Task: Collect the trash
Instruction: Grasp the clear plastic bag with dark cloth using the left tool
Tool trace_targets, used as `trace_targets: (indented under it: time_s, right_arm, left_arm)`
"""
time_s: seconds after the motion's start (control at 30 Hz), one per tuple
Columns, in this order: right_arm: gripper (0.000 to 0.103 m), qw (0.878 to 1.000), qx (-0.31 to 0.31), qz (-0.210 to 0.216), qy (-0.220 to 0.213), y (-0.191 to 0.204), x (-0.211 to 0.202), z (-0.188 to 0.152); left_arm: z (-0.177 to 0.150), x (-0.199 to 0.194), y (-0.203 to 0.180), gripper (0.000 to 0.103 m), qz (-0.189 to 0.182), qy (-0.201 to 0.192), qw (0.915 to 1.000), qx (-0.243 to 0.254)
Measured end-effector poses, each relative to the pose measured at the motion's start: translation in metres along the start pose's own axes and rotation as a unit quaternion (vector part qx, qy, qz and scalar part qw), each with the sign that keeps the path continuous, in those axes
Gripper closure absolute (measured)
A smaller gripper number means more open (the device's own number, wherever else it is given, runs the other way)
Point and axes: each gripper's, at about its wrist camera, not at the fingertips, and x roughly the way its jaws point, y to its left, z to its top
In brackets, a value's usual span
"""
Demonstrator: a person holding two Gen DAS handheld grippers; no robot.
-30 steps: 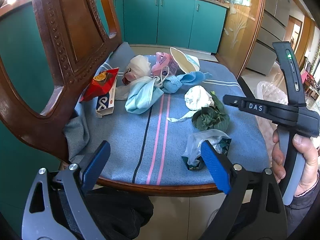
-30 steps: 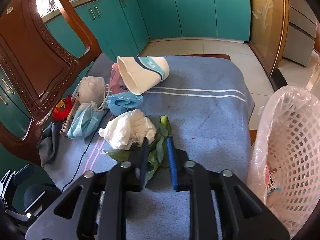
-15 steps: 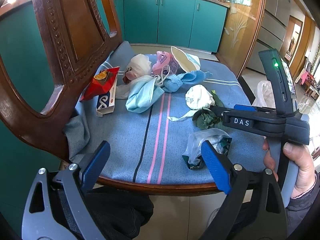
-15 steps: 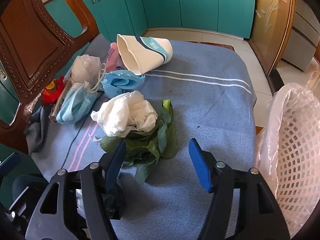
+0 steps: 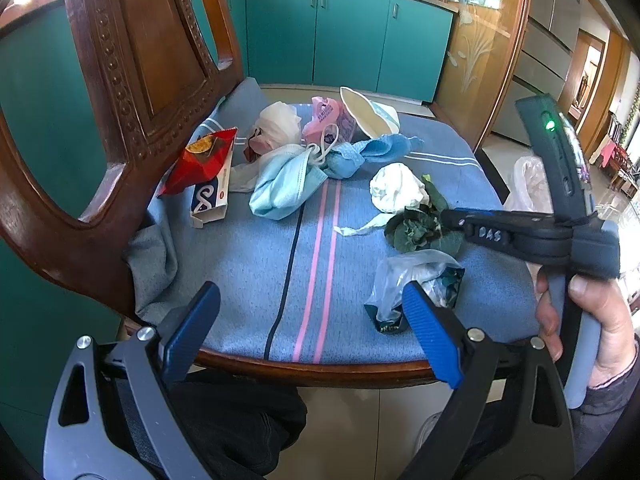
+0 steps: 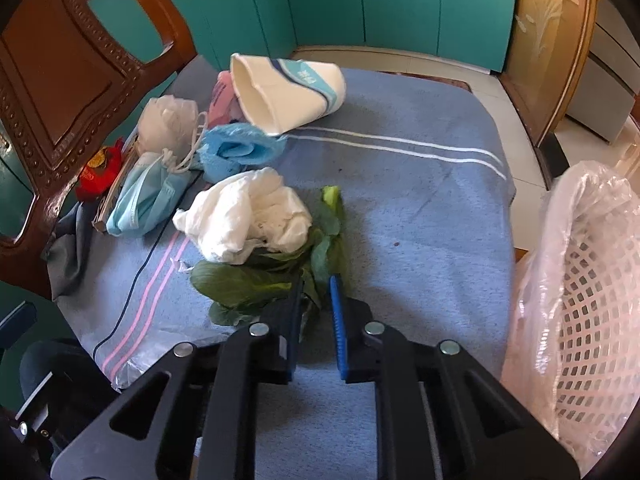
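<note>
Most of the collecting was still ahead of me, as far as I could judge. Nearly all the trash lay on the blue cloth [image 6: 420, 208] of the chair seat: a paper cup [image 6: 292, 92] on its side far ahead of my right jaws, a crumpled blue wrapper [image 6: 236, 152] and a face mask [image 6: 148, 196] ahead and to their left, a white tissue wad [image 6: 248, 216] just ahead-left, touching the leaves. A red snack bag [image 5: 200, 160] and a small box [image 5: 212, 196] sat far ahead-left of my left jaws, and a clear plastic bag with a dark wrapper [image 5: 416, 280] lay just beyond my left gripper's right finger. The lined white basket [image 6: 592, 300] stood off to the right of my right jaws; I could not see into it, so what it already held I could not tell.

My right gripper [image 6: 316, 320] was low over the cloth, reaching forward, its jaws drawn close and pinching the near edge of the green vegetable leaves [image 6: 256, 280], which rested on the cloth. I judged this the grasp before a carry to the basket.

My left gripper [image 5: 312, 328] hung back at the near edge of the seat, jaws spread wide and holding nothing. The right hand [image 5: 592, 320] gripped its handle upright, beside my left jaws.
</note>
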Motion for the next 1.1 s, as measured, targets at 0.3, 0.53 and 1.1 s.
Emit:
trace_targets:
  time_s: [0.3, 0.53, 1.1]
  right_arm:
    - [0.087, 1.000, 0.022, -0.015, -0.013, -0.028, -0.020, 0.002]
    - [0.087, 0.999, 0.048, -0.014, -0.020, -0.048, -0.032, 0.003]
    - [0.044, 0.997, 0.068, 0.014, -0.031, -0.041, -0.026, 0.011]
  left_arm:
    - [-0.003, 0.001, 0.000, 0.011, -0.005, 0.003, 1.0000, 0.000]
    - [-0.001, 0.010, -0.017, 0.010, -0.029, 0.009, 0.9994, 0.019]
    - [-0.003, 0.057, -0.074, 0.042, -0.087, 0.043, 0.9910, 0.092]
